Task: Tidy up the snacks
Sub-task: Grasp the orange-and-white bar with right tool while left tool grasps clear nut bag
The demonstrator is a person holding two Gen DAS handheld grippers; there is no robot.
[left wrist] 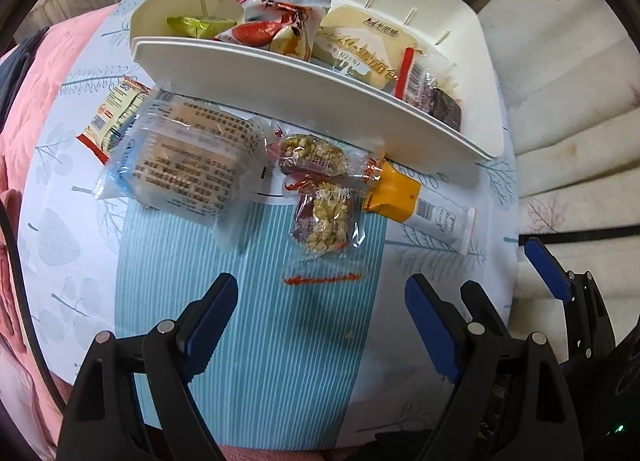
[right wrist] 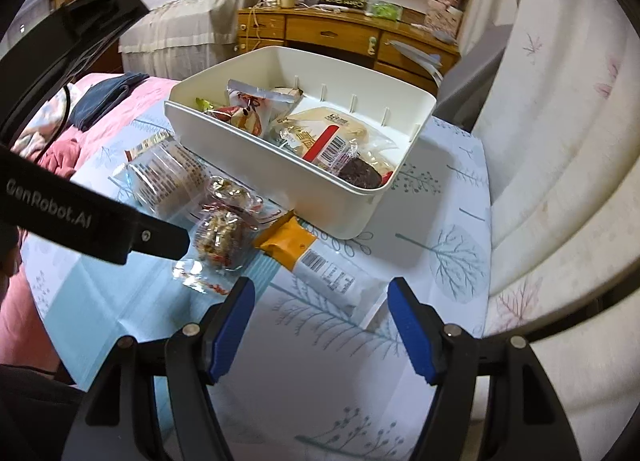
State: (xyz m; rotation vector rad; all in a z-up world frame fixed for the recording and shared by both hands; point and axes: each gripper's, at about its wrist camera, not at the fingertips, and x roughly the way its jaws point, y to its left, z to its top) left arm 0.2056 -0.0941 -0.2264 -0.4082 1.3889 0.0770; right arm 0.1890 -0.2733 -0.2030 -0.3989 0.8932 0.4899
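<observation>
White bin (left wrist: 304,101): set on the leaf-print cloth (left wrist: 60,245), several wrapped snacks already inside.
Loose snacks: two nut bars (left wrist: 322,201), an orange-ended packet (right wrist: 316,261) and a large clear packet (left wrist: 188,165) laid just before the bin.
Left gripper (left wrist: 320,325): held released, nothing between the pads.
Right gripper (right wrist: 320,325): held released above the cloth, empty.

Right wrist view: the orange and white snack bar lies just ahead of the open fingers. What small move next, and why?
Probably ease the right hand-held gripper forward and down until its fingers straddle the white end of the orange and white snack bar. Its jaws are open with nothing between them, the bar lies loose on the tablecloth beside the white bin, and that end is nearest.
</observation>
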